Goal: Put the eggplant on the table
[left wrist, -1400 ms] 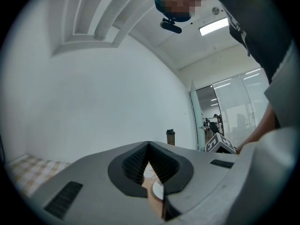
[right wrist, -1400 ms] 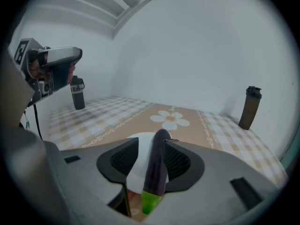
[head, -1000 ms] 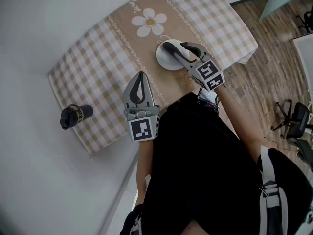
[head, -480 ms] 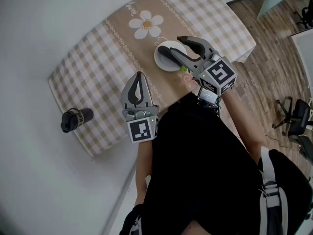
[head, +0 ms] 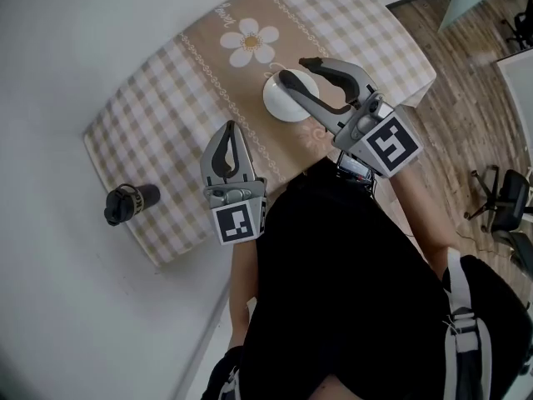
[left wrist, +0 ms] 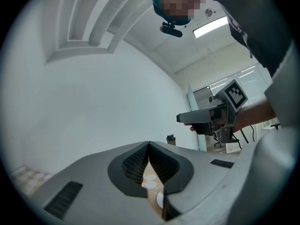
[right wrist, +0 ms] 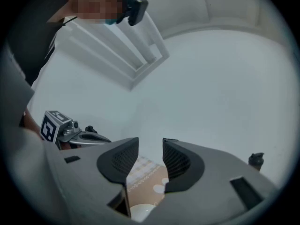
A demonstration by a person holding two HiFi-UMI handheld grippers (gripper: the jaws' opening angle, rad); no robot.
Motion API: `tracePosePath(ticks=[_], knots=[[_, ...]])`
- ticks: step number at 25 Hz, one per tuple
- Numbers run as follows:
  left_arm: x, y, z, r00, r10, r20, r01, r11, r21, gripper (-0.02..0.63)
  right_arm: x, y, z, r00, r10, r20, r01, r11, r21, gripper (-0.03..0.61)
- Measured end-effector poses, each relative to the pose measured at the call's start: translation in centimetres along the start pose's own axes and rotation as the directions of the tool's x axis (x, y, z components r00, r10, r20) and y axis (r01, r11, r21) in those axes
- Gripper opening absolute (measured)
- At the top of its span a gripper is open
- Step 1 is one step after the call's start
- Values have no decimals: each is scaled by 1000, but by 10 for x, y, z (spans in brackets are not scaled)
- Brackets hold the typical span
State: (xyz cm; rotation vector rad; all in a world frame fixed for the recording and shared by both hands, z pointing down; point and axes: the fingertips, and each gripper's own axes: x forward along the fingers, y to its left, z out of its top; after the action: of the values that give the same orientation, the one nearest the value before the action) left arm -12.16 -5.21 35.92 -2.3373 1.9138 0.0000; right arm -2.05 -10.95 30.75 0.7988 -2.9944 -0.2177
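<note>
Here we hold our right gripper (head: 296, 68), jaws apart and empty, over the white plate (head: 276, 102); our left gripper (head: 234, 128) is clenched, empty.

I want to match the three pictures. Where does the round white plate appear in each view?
Head view: the round white plate lies on the checked tablecloth, upper middle, partly covered by the right gripper.
Left gripper view: a small white sliver, low in the narrow gap under the touching jaw tips.
Right gripper view: bottom centre, seen between the open jaws.
Shared landmark: the white daisy print, just beyond the plate.
</note>
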Motion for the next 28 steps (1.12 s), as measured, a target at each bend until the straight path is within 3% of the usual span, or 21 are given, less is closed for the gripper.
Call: tracePosePath(ticks=[4,12,16,17,19,20,28], knots=[[0,2,9,1000,12,27,-12,1000,-4,3,-3,9,19,1000,9,19,-7,995,-96,169],[0,-4,39,997,-5,79,4,1000,12,3,-12,13,51,996,23,87,-12,993,-118,169],[-1,-14,52,993,-33,112,33,999,5,6,-14,23,53,993,55,103,-35,983,-183,167],[-1,-16,53,993,-40,115,40,999,8,6,-15,23,50,994,47,101,-27,982,-189,128],[-1,-19,51,993,-47,110,46,999,12,6,-17,17,43,996,10,92,6,984,-176,19],[-1,-19,50,993,-49,106,48,999,13,6,-18,14,39,996,0,84,14,987,-161,6],[-2,-18,43,995,-45,90,44,999,11,6,-17,1,15,999,-29,44,31,998,-48,5]])
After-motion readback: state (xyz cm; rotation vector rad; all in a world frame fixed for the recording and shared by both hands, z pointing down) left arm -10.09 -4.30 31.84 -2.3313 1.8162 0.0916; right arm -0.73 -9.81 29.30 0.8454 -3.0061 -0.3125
